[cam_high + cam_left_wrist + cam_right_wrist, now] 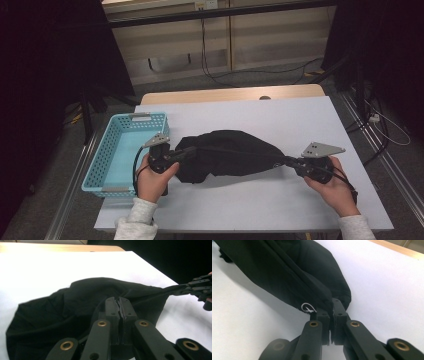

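Black garment (227,155) lies across the middle of the white tabletop (300,120), a bit toward the near edge, pulled taut btwn both grippers. Left gripper (187,152) is clamped on the cloth's left end; in the left gripper view its jaws are closed tight w/ fabric pinched between them (119,307), the rest of the garment bunched in folds beyond. Right gripper (292,161) is clamped on the right end; right gripper view shows the jaws pressed together on a gathered edge (332,306), next to a small white logo (308,307), prob. a round emblem but too blurred to read. A stretched seam runs straight from one gripper to the other, and the cloth sags below it. Light-blue basket (107,155) sits at the tabletop's left edge, just beside the left hand (152,177). Right hand (332,187) is near the right front corner.
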Demonstrator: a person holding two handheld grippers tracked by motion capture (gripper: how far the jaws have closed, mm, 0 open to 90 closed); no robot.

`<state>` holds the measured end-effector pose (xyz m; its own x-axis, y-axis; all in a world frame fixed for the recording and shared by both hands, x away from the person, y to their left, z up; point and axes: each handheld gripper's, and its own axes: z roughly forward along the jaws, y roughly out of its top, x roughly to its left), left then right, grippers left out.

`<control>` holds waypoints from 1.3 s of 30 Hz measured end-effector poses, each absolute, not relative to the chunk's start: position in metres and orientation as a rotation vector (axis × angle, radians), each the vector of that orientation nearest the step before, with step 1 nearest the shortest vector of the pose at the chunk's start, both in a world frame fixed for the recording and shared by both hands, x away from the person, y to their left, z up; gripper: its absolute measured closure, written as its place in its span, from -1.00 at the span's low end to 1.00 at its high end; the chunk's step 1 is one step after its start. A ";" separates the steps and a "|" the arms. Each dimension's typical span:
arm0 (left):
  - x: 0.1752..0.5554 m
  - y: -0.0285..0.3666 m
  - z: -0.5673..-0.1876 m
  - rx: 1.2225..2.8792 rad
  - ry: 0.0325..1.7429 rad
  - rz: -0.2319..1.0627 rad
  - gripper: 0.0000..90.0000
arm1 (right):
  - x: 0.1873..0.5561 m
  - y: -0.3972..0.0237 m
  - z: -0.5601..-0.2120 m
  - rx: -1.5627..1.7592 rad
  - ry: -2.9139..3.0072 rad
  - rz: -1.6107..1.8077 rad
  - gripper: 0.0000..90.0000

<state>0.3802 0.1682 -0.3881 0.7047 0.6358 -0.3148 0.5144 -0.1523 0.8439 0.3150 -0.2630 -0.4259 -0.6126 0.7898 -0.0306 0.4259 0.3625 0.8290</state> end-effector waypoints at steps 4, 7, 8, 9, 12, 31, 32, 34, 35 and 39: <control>0.387 0.166 -0.381 1.822 0.904 0.151 0.94 | 0.319 -0.266 -0.415 1.074 2.187 1.167 0.94; 0.390 0.164 -0.375 1.831 0.895 0.163 0.94 | 0.321 -0.268 -0.406 1.098 2.178 1.181 0.94; 0.390 0.163 -0.374 1.829 0.895 0.166 0.94 | 0.321 -0.268 -0.404 1.110 2.179 1.187 0.94; 0.391 0.163 -0.373 1.831 0.894 0.167 0.94 | 0.321 -0.269 -0.402 1.112 2.178 1.187 0.94; 0.391 0.163 -0.371 1.828 0.893 0.167 0.94 | 0.322 -0.270 -0.399 1.111 2.172 1.203 0.94; 0.396 0.168 -0.364 1.827 0.936 0.168 0.94 | 0.339 -0.265 -0.393 1.131 2.177 1.196 0.94; 0.397 0.168 -0.364 1.829 0.937 0.165 0.94 | 0.340 -0.264 -0.392 1.135 2.178 1.192 0.94; 0.398 0.167 -0.363 1.829 0.940 0.163 0.94 | 0.342 -0.264 -0.391 1.135 2.177 1.187 0.94; 0.399 0.166 -0.363 1.824 0.941 0.159 0.94 | 0.343 -0.264 -0.391 1.141 2.173 1.182 0.94; 0.402 0.165 -0.361 1.829 0.944 0.153 0.94 | 0.348 -0.266 -0.391 1.164 2.146 1.193 0.94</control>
